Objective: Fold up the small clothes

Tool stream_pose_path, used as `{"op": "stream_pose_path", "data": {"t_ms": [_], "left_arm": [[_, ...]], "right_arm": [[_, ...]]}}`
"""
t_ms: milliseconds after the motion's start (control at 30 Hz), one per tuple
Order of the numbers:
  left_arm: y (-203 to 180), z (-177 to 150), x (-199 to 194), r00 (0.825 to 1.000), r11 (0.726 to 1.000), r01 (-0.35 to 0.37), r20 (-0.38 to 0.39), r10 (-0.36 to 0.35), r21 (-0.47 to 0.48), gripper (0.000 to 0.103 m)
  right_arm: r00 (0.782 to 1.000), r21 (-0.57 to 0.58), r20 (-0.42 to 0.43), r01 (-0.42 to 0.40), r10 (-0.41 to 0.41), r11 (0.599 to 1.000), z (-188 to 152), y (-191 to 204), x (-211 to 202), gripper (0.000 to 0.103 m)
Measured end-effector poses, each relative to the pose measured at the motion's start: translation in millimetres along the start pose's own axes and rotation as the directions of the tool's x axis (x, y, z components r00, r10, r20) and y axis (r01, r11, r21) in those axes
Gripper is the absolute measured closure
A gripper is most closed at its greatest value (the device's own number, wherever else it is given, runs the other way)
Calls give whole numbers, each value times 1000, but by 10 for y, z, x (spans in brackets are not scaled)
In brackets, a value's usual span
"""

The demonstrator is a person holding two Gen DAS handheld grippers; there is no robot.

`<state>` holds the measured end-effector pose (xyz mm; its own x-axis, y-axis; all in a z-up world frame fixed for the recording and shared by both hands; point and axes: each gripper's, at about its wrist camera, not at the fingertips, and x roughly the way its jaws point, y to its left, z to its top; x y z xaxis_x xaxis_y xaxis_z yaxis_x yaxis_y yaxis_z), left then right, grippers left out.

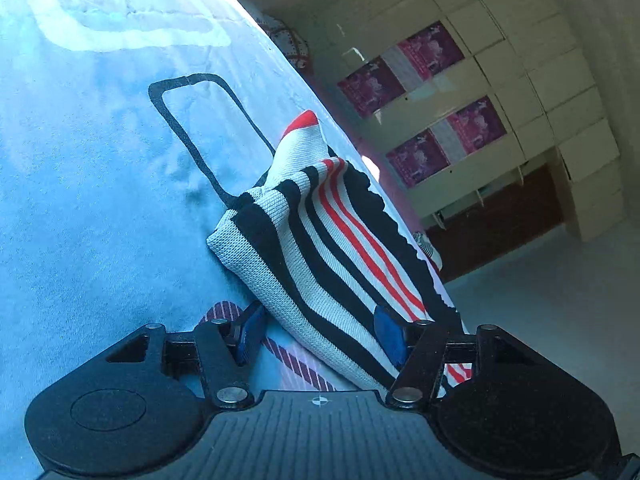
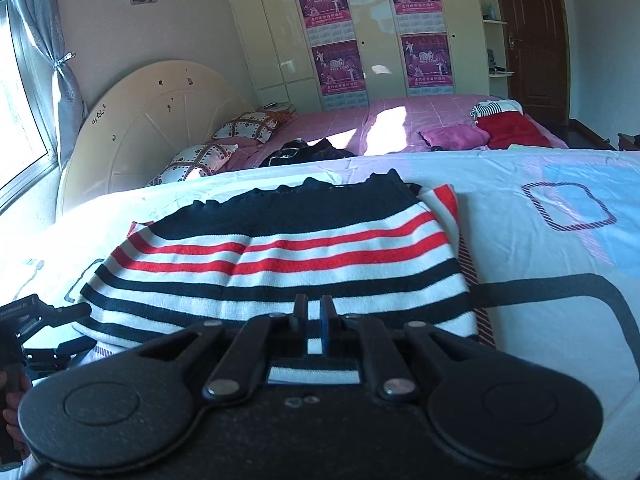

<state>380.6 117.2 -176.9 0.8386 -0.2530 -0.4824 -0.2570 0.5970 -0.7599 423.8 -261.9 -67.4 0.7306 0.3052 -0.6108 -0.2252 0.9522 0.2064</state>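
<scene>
1. The right tool (image 2: 316,312) is pressed together on the near hem of the striped knit top (image 2: 280,256), which lies across the patterned sheet (image 2: 540,300) of the bed.
2. The left tool (image 1: 320,334) stands spread, with a raised fold of the top between its blue pads (image 1: 386,336); no firm pinch shows.
3. To fold well, the left tool should probably close on the edge before both lift, keeping the hem level so the stripes line up.
4. The top's underside, sleeves and far left edge are hidden; the left tool is barely visible in the right wrist view.
</scene>
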Motion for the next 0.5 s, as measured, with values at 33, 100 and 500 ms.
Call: {"op": "stream_pose_path", "data": {"t_ms": [33,100,500], "left_arm": [[-5,0,38,1000,1000,4,11,-4,-2,42],[-36,3,140,999,1000,9,34,-9,8,43],[-103,175,630,991,1000,29,132,-29,5,58]], "right_arm": [[1000,-3,-3,-6,6,1000,31,48,90,95],[1000,-21,-10,-15,15,1000,87,135,248,95],[999,-97,-32,-43,40,994,252,439,1064,97]]}}
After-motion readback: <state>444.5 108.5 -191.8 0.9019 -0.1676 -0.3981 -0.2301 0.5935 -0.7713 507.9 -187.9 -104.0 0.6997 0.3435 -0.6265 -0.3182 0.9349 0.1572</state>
